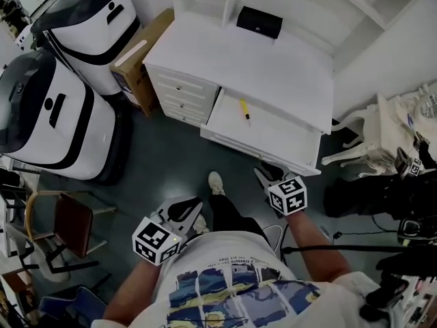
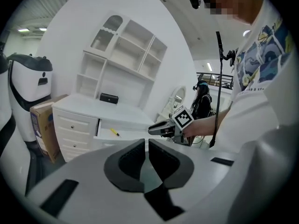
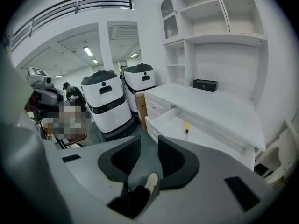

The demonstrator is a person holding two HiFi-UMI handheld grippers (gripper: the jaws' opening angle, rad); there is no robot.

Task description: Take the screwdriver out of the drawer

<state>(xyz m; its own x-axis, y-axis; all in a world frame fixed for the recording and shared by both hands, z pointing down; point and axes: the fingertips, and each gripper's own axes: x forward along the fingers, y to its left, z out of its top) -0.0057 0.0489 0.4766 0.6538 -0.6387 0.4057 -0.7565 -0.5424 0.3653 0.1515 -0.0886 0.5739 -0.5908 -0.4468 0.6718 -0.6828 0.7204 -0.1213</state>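
A yellow-handled screwdriver point(image 1: 244, 110) lies in the open white drawer point(image 1: 280, 142) of the desk point(image 1: 287, 67), towards the drawer's left half. It also shows small in the left gripper view as the screwdriver point(image 2: 113, 132) and in the right gripper view as the screwdriver point(image 3: 186, 126). My right gripper point(image 1: 263, 175) hangs just in front of the drawer's front edge, open, with nothing between its jaws point(image 3: 149, 141). My left gripper point(image 1: 194, 203) is farther back over the floor and left of the right one; its jaws point(image 2: 146, 141) are shut and empty. The right gripper point(image 2: 156, 129) crosses the left gripper view.
A black box point(image 1: 259, 22) sits at the back of the desk top. Three small closed drawers point(image 1: 181, 91) lie left of the open one, beside a cardboard box point(image 1: 140, 53). Two white machines point(image 1: 61, 115) stand at left, a chair point(image 1: 61, 217) below them. Bags and gear point(image 1: 403, 162) crowd the right.
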